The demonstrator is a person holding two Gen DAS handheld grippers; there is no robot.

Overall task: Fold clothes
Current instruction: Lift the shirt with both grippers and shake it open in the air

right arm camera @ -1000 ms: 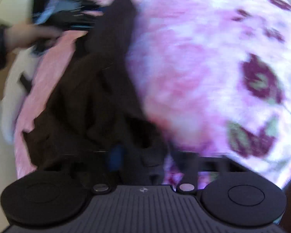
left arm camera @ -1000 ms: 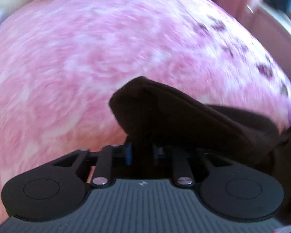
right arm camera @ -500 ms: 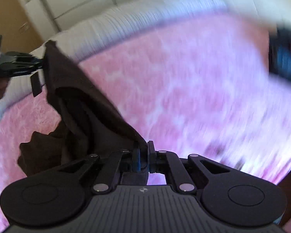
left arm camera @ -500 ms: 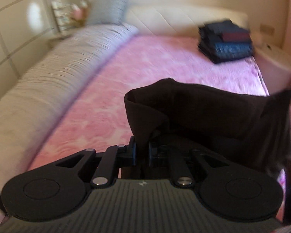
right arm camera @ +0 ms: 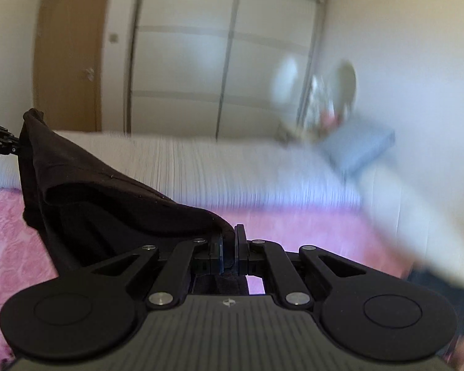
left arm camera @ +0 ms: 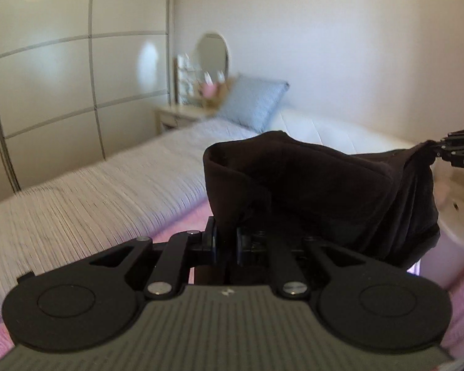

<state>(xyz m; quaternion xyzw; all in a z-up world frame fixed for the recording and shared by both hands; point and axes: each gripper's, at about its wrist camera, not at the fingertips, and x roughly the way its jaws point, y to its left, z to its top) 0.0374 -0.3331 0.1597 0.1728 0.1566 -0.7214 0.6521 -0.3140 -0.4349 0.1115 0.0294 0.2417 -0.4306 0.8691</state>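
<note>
A dark brown garment (left arm camera: 318,191) hangs in the air between both grippers, well above the pink bedspread (right arm camera: 12,241). My left gripper (left arm camera: 225,238) is shut on one edge of it, the cloth bunching up over the jaws. My right gripper (right arm camera: 229,241) is shut on the other edge of the garment (right arm camera: 108,207), which sags away to the left. In the left wrist view the right gripper's tip (left arm camera: 448,151) pinches the far corner at the right edge. In the right wrist view the left gripper's tip (right arm camera: 12,147) holds the far corner at the left.
A rolled grey-white duvet (left arm camera: 92,198) lies along the bed's far side, with a blue-grey pillow (left arm camera: 253,105) at its head. Behind stand a white sliding wardrobe (left arm camera: 62,77), a nightstand with a round mirror (left arm camera: 212,51), and a wooden door (right arm camera: 68,52).
Both grippers have risen high off the bed with the garment, which now hangs stretched between them. The views have swung from the pink bedspread up to the wardrobe and walls.
</note>
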